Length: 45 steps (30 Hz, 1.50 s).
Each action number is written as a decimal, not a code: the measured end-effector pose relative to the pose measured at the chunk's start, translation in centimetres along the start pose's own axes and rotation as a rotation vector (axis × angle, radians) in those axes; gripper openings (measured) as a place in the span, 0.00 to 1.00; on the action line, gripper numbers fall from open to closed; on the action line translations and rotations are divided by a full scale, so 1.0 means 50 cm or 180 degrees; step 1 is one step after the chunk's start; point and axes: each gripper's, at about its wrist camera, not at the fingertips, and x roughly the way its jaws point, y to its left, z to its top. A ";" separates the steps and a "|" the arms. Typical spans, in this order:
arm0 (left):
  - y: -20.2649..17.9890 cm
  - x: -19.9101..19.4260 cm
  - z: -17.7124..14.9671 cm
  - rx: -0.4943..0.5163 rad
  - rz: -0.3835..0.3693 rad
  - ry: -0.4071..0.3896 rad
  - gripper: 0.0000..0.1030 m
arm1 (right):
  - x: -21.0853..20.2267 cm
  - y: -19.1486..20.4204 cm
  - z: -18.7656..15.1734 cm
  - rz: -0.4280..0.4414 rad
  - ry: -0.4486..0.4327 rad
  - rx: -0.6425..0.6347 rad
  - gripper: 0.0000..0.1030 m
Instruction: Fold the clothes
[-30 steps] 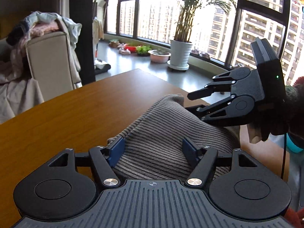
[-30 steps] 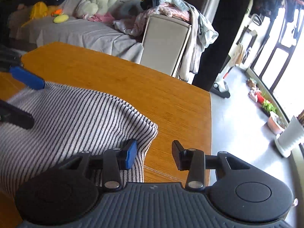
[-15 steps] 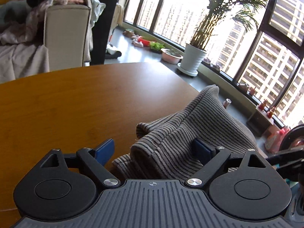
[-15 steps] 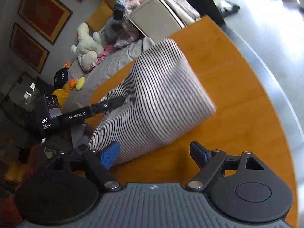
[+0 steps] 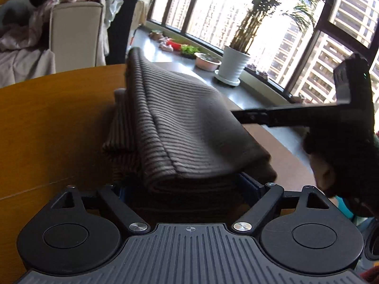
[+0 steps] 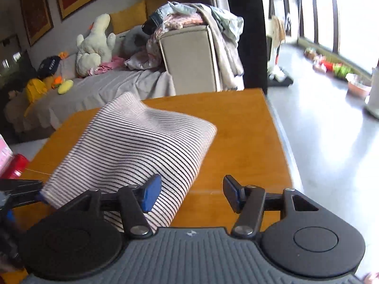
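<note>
A grey-and-black striped garment (image 5: 189, 127), folded into a thick bundle, lies on the wooden table (image 5: 47, 118). Its near end rests across my left gripper (image 5: 184, 184), whose fingers stand wide apart with the blue pads mostly hidden under the cloth. My right gripper (image 5: 236, 114) shows side-on at the right, tips beside the bundle's right edge. In the right wrist view the same garment (image 6: 132, 146) slopes up from its near corner. My right gripper (image 6: 190, 194) is open, with its left finger over the cloth and its right finger over bare table (image 6: 236, 130). The left gripper (image 6: 39, 195) touches the garment's near left corner.
The table's right edge (image 6: 281, 142) drops to a grey floor. Behind the table stand an armchair heaped with clothes (image 6: 189, 54) and a sofa with plush toys (image 6: 94, 47). A potted plant (image 5: 236, 64) stands by the windows. A red object (image 6: 16, 168) sits at the left.
The garment has gone from a loose, spread shape to a thick folded bundle. My left gripper has slid in under its near end, and the right gripper has swung round to its right side.
</note>
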 end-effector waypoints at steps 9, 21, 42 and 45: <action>-0.005 -0.115 -0.006 0.0211 0.0130 -0.0434 0.91 | -0.139 0.075 -0.030 0.0141 -0.0594 -0.0550 0.76; 0.061 -0.122 0.004 -0.0293 0.1221 -0.0489 0.50 | -0.034 0.336 -0.123 0.0052 -0.0630 -0.1799 0.79; -0.013 -0.005 -0.052 -0.0118 0.0279 -0.0059 0.42 | -0.067 0.139 0.007 0.1161 -0.0197 0.0003 0.25; -0.015 -0.007 -0.056 -0.0068 0.0278 -0.0048 0.44 | -0.020 0.171 -0.041 0.1068 -0.0038 -0.0167 0.30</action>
